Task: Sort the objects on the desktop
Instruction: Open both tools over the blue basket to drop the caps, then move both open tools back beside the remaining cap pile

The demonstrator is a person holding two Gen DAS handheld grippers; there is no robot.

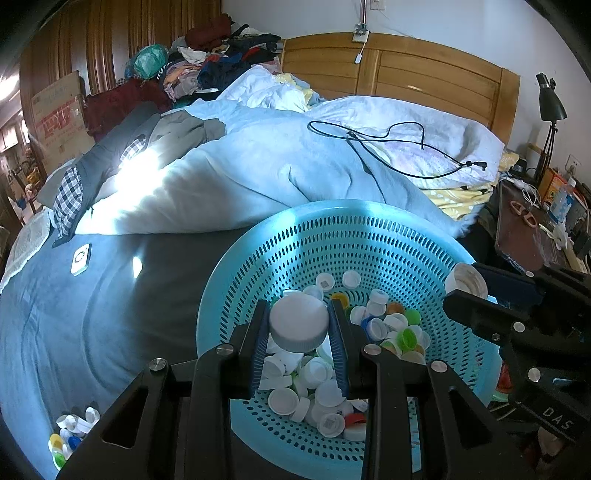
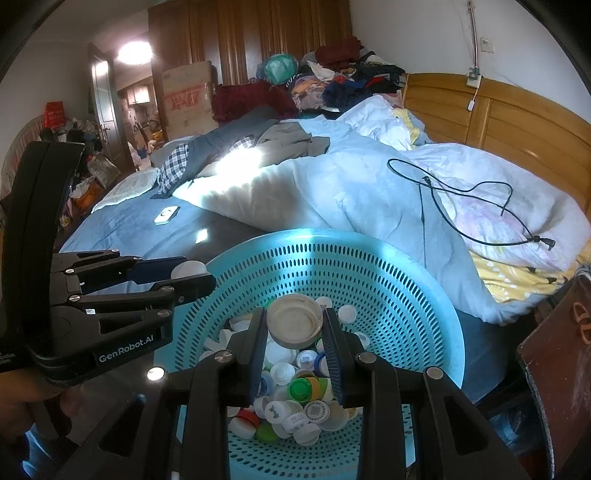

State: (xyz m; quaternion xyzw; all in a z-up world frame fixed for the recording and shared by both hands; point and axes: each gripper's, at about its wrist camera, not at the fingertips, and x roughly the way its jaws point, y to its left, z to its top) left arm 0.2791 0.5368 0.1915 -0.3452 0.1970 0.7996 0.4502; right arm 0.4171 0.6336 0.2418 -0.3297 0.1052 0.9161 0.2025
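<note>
Bedroom setting, cluttered. Work surface is a bed (image 1: 92, 332) under a blue cover, with a pale blue quilt (image 1: 258, 177) heaped across its middle and a black cable (image 1: 388, 136) lying loose on top. Small white device (image 1: 80, 258) rests on the bare cover, well apart from the sorting area. Wooden headboard (image 1: 424, 70) stands against a white wall; clothes pile (image 1: 214, 55) occupies the far corner beside a wooden wardrobe (image 2: 258, 33) and a cardboard box (image 2: 188, 92). Dark side desk (image 1: 528, 225) to the right carries a black lamp (image 1: 550, 103) and small oddments.

Turquoise perforated basket (image 1: 332, 240) sits on the bed's near edge, its bottom filled with mixed bottle caps (image 1: 391, 325). Further loose caps (image 1: 70, 432) lie on the cover to the left of it.

Left gripper (image 1: 299, 325): fingers closed on a white cap (image 1: 299, 325), held above the basket. Right gripper (image 2: 295, 326): fingers clamped on a beige cap (image 2: 295, 321), hollow side facing the camera, likewise over the basket.
</note>
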